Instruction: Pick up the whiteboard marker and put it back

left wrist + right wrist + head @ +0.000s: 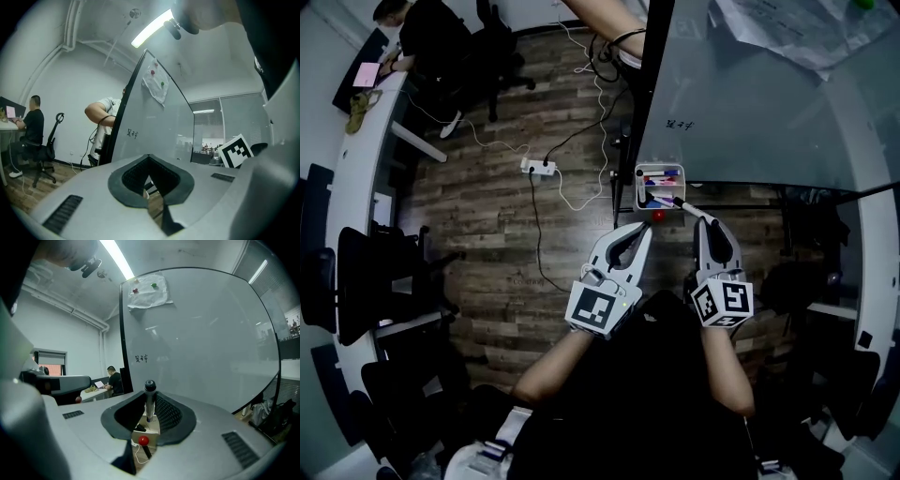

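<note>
Head view. Pinches the whiteboard marker [686, 207] in the right gripper [705, 223], jaws narrowed onto its barrel, far end at the lower right corner of the marker box [639, 190]; touching or just short of it, cannot tell. Holds the left gripper [636, 239] just below that box, jaws drawn together at the tips and empty. Shows more markers lying inside the box, mounted at the bottom edge of the whiteboard [750, 103], with a red knob [659, 215] directly beneath the box. Puts a power strip [538, 167] on the wood floor well left of the box and a seated person [431, 37] far up and left of it.

Left gripper view. Shows both jaws meeting at their tips, only the diamond hollow of the pads between them, nothing gripped. Sets the whiteboard rising beyond, with a bent-over person [101, 110] at its left edge.

Right gripper view. Shows the marker standing upright between the pads, clamped on both sides, dark end uppermost, lower end just above the box, red knob under it.
</note>
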### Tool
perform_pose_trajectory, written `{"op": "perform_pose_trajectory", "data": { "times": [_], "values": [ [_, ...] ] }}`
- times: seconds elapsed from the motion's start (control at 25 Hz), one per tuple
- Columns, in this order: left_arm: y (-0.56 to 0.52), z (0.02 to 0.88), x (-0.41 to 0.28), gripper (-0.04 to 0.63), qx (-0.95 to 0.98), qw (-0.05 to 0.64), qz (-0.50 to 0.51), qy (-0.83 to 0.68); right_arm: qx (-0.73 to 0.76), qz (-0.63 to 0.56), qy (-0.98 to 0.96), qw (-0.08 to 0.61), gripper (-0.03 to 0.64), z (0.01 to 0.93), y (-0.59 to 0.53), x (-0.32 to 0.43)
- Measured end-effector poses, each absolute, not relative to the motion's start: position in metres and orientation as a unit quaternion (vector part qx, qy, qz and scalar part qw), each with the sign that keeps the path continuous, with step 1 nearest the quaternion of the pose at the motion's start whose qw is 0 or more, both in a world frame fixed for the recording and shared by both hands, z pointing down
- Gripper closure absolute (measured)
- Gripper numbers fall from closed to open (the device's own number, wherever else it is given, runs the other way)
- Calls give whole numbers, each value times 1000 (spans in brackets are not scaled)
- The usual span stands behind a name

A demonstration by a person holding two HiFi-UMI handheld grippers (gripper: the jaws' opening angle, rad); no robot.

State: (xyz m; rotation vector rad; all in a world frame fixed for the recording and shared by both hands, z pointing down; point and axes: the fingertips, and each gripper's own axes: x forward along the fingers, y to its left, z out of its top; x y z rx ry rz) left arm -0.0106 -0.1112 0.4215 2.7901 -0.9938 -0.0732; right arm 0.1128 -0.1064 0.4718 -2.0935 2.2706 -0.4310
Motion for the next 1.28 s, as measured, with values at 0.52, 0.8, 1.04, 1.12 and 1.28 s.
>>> {"op": "perform_pose_trajectory", "data": {
  "times": [0.52,0.8,1.04,1.12,1.28],
  "values": [
    [-150,439,4,588,936,109,-15,-334,-666,-168,727,-14,540,511,-138,119],
    [-171,444,13,588,934,120,-9,-335,-653,-187,733,-21,540,519,-154,115],
    [-175,447,14,588,933,120,-3,-339,-649,-197,734,-25,540,530,-160,117],
    [-175,447,13,588,932,119,-3,-343,-648,-200,735,-25,540,532,-161,118],
    [-175,447,12,588,930,120,-2,-348,-645,-203,736,-21,540,536,-164,118]
  ]
}}
